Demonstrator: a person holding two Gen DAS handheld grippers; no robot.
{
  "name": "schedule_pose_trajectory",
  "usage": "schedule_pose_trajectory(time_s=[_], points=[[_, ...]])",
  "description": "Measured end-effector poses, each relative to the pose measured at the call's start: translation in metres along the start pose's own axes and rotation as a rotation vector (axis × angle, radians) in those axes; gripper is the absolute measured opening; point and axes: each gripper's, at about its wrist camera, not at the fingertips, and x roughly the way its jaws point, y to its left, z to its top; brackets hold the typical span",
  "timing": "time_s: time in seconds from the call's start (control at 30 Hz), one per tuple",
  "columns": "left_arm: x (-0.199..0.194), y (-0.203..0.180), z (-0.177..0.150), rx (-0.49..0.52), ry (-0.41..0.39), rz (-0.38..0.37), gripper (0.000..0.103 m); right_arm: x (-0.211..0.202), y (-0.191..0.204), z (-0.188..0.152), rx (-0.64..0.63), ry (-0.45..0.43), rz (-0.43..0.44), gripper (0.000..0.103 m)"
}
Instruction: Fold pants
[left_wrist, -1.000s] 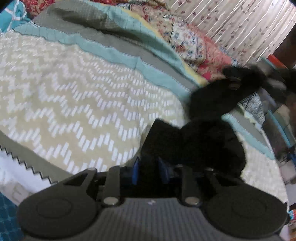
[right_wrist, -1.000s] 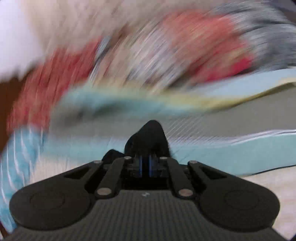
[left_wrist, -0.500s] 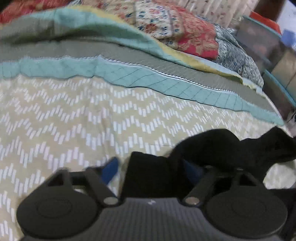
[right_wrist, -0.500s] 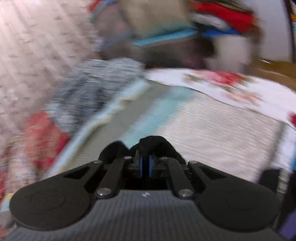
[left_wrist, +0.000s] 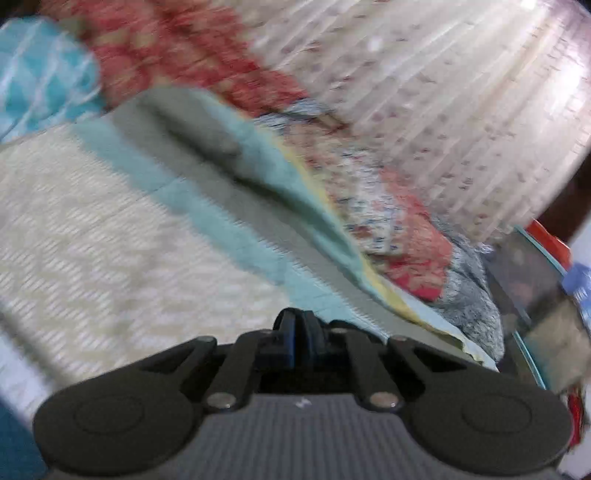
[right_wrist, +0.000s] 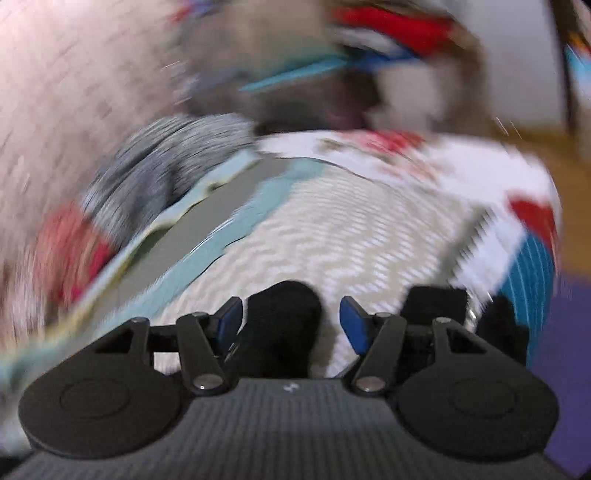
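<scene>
Pants (right_wrist: 282, 325), black, show in the right wrist view as a rumpled lump between the spread fingers of the right claw (right_wrist: 291, 317), nearer its left blue pad (right_wrist: 229, 319) than the right one; the claw is released, and the blur leaves it unclear whether the cloth touches either pad. The lump lies on the bed's beige zigzag cover (right_wrist: 351, 236). More black cloth (right_wrist: 439, 295) sits just beyond the right finger, too blurred to tell what it is. In the left wrist view the left claw (left_wrist: 297, 334) is clenched, its blue pads pressed together with nothing visible between them, and no pants show there. Ahead of it runs the same cover (left_wrist: 92, 229), edged by teal and grey bands (left_wrist: 236, 192), with a red floral quilt (left_wrist: 388, 221) heaped past those and a pale patterned curtain (left_wrist: 461, 110) behind. A clear bin (left_wrist: 532, 295) stands at the bed's right. Both views are heavily smeared.
</scene>
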Motion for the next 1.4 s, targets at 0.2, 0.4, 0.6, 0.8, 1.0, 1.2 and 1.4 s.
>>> schedule_pose_trajectory(time_s=[0.2, 0.4, 0.6, 0.8, 1.0, 1.2, 1.4], points=[[-0.005, 0.002, -0.025, 0.042, 0.064, 0.056, 0.006, 0.038, 0.038, -0.001, -0.258, 0.064, 0.024, 0.061], [-0.01, -0.002, -0.027, 0.034, 0.068, 0.057, 0.006, 0.103, 0.055, -0.025, -0.541, 0.245, -0.141, 0.028], [-0.008, -0.001, -0.023, 0.037, 0.067, 0.062, 0.006, 0.054, -0.058, 0.06, 0.188, -0.118, -0.053, 0.026], [-0.001, 0.004, -0.029, 0.024, 0.072, 0.075, 0.006, 0.047, -0.146, 0.067, 0.425, -0.13, -0.251, 0.002], [-0.001, 0.006, -0.031, 0.028, 0.09, 0.083, 0.009, 0.025, -0.155, 0.042, 0.467, -0.097, -0.257, 0.009], [-0.002, 0.005, -0.034, 0.037, 0.095, 0.091, 0.025, 0.013, -0.126, 0.012, 0.411, -0.088, -0.167, 0.041], [-0.005, -0.002, -0.035, 0.112, 0.069, 0.117, 0.056, 0.0, -0.127, -0.012, 0.548, -0.067, -0.082, 0.041]])
